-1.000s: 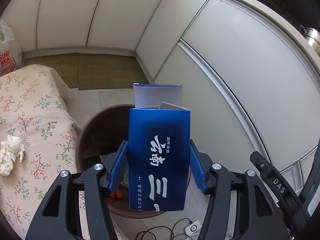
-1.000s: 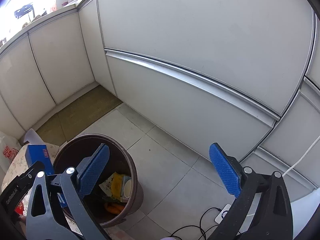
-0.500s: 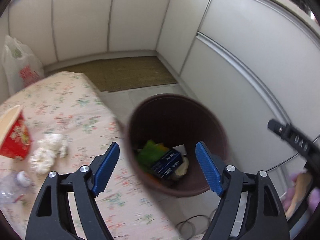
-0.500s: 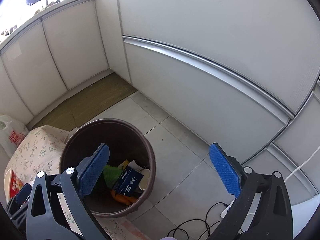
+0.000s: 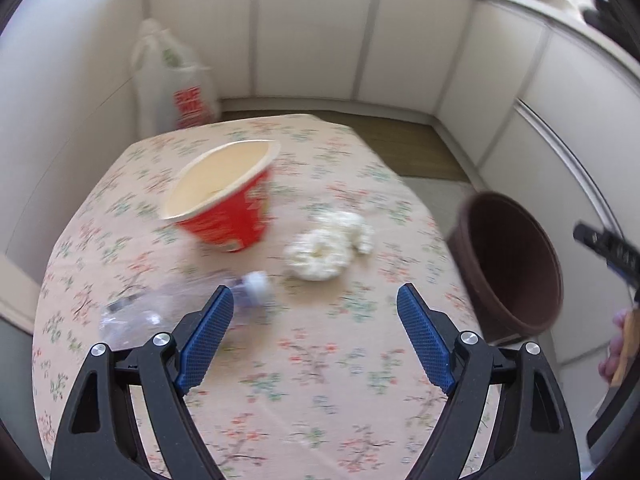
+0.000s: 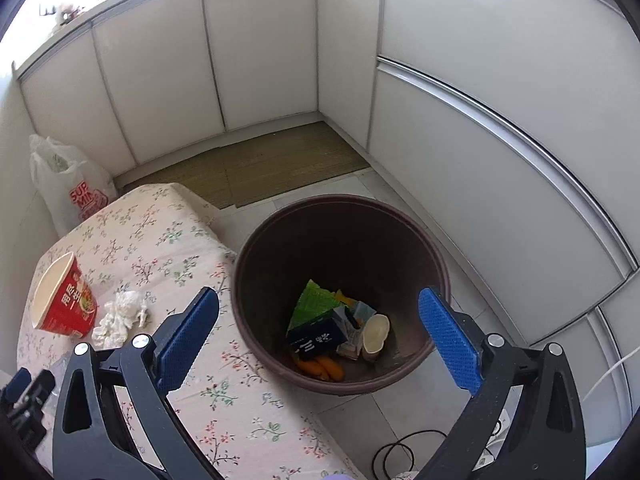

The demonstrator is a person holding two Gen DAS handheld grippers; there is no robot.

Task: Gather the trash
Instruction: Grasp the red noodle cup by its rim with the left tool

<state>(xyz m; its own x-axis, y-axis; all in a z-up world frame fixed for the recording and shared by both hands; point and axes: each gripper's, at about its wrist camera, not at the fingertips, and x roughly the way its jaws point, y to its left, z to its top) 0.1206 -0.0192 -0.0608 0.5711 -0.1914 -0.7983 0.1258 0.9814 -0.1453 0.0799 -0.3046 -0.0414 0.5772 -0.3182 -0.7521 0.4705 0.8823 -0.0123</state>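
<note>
While the brown bin (image 6: 340,292) already holds a blue carton (image 6: 318,338) and scraps, the bench (image 5: 320,380) keeps a red cup (image 5: 228,204), tissue wads (image 5: 324,250) and a clear bottle (image 5: 172,312) — both tools, left tool (image 5: 316,336) and right tool (image 6: 320,336), gape empty.

I have let go of the blue box (image 6: 318,338), which now lies in the brown bin (image 6: 256,248); my left gripper (image 5: 314,336), emptied and wide, has swung over the table (image 5: 320,420). My right gripper (image 6: 316,326) has shifted above the bin.

The cup (image 5: 228,204) is red; the bin (image 6: 340,292) is brown; the tablecloth (image 5: 328,364) is pink with little flowers.
</note>
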